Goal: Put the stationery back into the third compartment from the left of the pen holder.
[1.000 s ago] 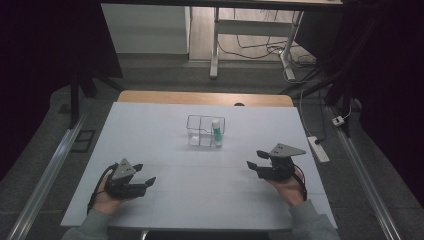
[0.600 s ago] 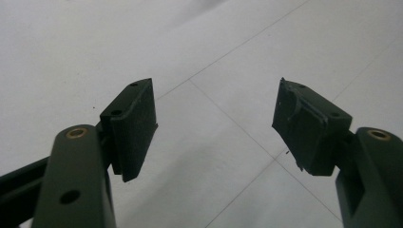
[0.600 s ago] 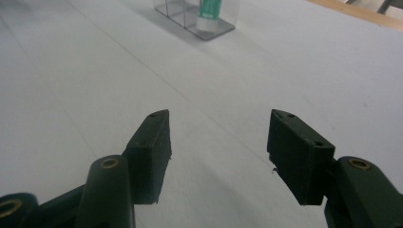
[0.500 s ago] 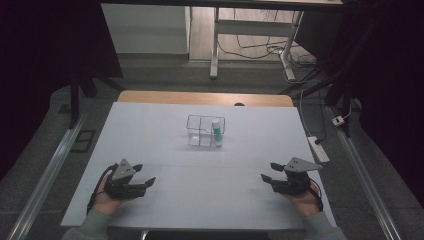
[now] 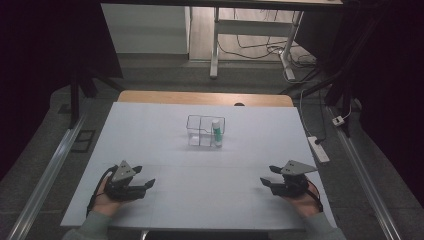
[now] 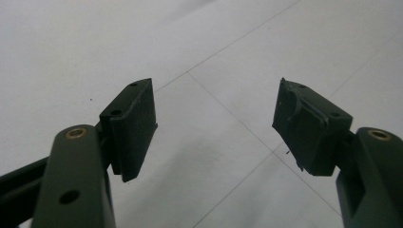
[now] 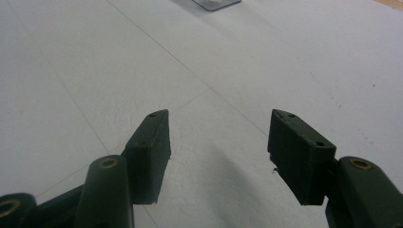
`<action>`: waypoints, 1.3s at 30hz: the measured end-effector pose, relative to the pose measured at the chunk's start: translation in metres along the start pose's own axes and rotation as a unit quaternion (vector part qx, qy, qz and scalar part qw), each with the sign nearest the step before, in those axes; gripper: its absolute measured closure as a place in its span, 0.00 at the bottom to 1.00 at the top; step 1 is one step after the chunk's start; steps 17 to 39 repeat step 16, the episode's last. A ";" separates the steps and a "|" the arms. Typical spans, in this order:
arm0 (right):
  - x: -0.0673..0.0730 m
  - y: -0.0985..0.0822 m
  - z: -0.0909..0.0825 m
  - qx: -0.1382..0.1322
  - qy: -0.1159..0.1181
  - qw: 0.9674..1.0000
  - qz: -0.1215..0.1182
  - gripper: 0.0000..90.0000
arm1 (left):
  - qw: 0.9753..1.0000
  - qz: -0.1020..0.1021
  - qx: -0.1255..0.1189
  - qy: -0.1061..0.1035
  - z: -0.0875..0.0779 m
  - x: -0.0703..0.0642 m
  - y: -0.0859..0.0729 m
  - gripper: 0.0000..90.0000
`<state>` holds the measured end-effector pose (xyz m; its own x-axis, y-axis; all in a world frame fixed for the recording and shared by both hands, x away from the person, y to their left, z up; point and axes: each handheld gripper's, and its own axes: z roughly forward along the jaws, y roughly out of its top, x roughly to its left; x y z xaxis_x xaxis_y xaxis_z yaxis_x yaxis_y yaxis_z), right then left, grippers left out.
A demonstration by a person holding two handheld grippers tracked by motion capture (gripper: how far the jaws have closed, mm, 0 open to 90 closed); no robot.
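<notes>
Two grippers: both low over the near part of the white table top (image 5: 165,130), well apart from each other, each in one of the person's hands.
Left gripper (image 5: 146,184): black two-jaw tool with a grey three-cornered plate, near the table's near left edge; jaws stand apart with nothing between them; in the left gripper view (image 6: 216,126) bare white surface with thin seam lines shows through the gap.
Right gripper (image 5: 266,180): same build, near the near right edge; jaws apart, nothing between them; the right gripper view (image 7: 218,145) shows bare table between the pads.
Task thing: clear, square, wire-edged container with divided compartments (image 5: 200,131), at mid-table towards the far side, well apart from both grippers; a white bottle with a green label (image 5: 217,132) stands upright in its right-hand part.
Hidden or cut off: container's corner (image 7: 216,4) is clipped by the top edge of the right gripper view; exact compartment count hard to make out; forearms cut off at the bottom edge of the high view.
Hard to make out: right pad (image 6: 304,126) of the left gripper looks ragged at its edges.
Writing: bottle label too small to read; no brand legible on either gripper.
Surroundings: dark room, cables and a white power strip (image 5: 318,149) on the floor to the right of the table.
</notes>
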<state>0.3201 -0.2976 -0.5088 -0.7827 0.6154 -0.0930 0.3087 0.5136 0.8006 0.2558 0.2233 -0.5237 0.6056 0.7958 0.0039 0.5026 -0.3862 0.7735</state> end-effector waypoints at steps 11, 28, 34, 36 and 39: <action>0.000 0.000 -0.003 -0.005 -0.005 1.000 0.001 0.44 | 1.000 0.001 -0.003 -0.001 0.000 0.000 0.001 0.34; 0.000 0.000 -0.003 -0.006 -0.005 1.000 0.000 0.44 | 1.000 0.000 -0.003 0.000 0.000 0.001 0.000 0.34; 0.000 0.000 -0.003 -0.006 -0.005 1.000 0.000 0.44 | 1.000 0.000 -0.003 0.000 0.000 0.001 0.000 0.34; 0.000 0.000 -0.003 -0.006 -0.005 1.000 0.000 0.44 | 1.000 0.000 -0.003 0.000 0.000 0.001 0.000 0.34; 0.000 0.000 -0.003 -0.006 -0.005 1.000 0.000 0.44 | 1.000 0.000 -0.003 0.000 0.000 0.001 0.000 0.34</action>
